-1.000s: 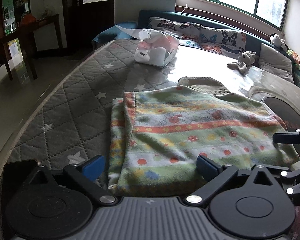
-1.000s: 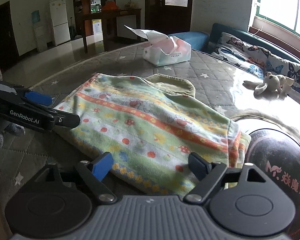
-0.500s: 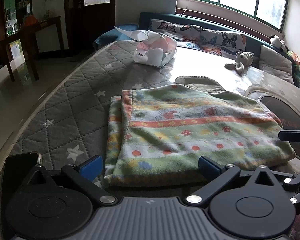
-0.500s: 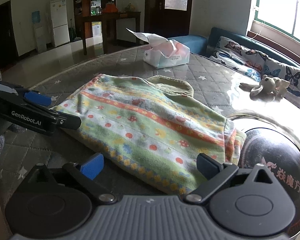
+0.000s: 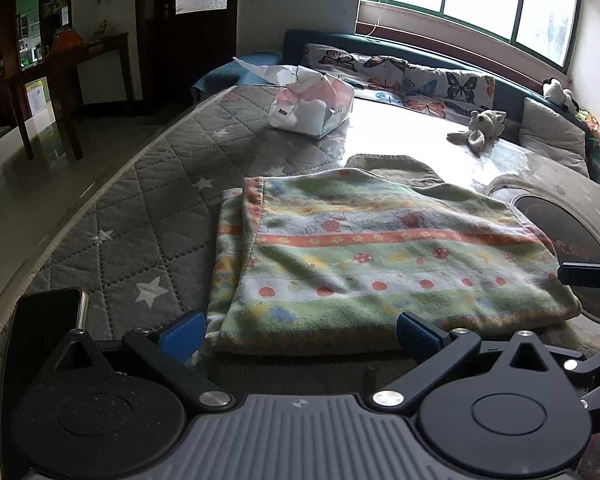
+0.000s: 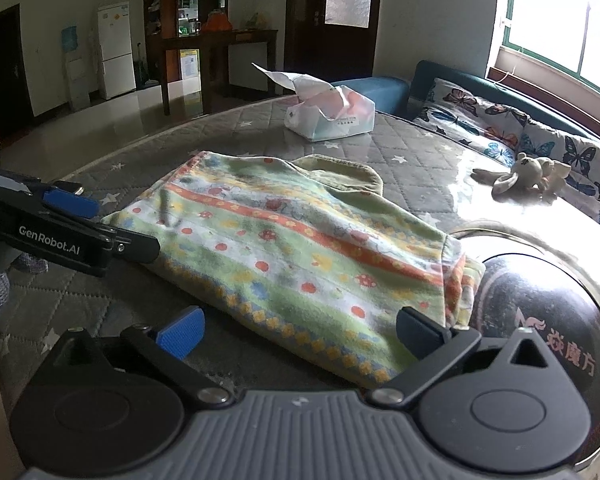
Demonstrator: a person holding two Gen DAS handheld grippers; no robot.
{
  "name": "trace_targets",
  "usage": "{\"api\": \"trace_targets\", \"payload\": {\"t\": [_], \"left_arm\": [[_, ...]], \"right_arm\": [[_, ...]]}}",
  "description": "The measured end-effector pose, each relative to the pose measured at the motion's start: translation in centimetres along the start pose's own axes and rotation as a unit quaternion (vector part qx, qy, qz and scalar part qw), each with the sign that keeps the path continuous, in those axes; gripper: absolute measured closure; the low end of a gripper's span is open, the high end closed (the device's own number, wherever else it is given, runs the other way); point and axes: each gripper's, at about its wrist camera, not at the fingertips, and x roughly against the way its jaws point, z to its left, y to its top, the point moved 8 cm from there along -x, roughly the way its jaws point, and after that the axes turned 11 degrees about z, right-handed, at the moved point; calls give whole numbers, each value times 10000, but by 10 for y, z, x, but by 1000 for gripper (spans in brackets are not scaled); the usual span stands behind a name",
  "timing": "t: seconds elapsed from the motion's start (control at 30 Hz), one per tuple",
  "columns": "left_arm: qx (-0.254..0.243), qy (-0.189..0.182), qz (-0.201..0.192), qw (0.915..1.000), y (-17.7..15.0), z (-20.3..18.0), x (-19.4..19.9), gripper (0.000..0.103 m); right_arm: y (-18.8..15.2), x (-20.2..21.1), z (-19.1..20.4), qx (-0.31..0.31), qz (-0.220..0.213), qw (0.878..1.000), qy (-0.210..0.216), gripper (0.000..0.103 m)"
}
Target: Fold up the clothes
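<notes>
left hand-held gripper (image 5: 298, 330) jaws spread, empty | right hand-held gripper (image 6: 300, 330) jaws spread, empty | folded garment (image 5: 384, 256) flat mid-table (image 5: 152, 204), near its front edge | phone, probably (image 5: 40, 332), at front-left edge

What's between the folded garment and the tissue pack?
Only bare quilted mattress between the folded garment and the tissue pack; right wrist view shows it.

Each gripper (image 5: 300, 334) (image 6: 300, 330) is built of black linkage arms with silver screws, blue finger pads (image 6: 180, 330) and a ribbed grey housing; "GenRobot.AI" is printed in white.
</notes>
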Motion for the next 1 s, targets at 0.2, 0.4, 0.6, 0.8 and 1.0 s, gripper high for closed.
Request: {"api": "trace_targets", "payload": {"t": [0.2, 0.4, 0.6, 0.8, 1.0], "left_arm": [[-58, 63, 34, 10000, -5, -8, 2, 0], [-132, 192, 120, 9997, -11, -16, 1, 0], [-128, 198, 116, 9997, -18, -24, 2, 0], [-85, 208, 80, 9997, -22, -29, 3, 0], [-138, 256, 76, 9995, -28, -35, 3, 0]], "right_arm": [[-5, 5, -5, -74, -36, 10000, -14, 0], [-11, 8, -11, -174, -69, 9998, -29, 0], [-18, 9, -17, -263, -28, 9996, -49, 0], [-25, 11, -17, -326, 17, 9995, 45, 0], [-31, 12, -17, -379, 34, 9992, 78, 0]]}}
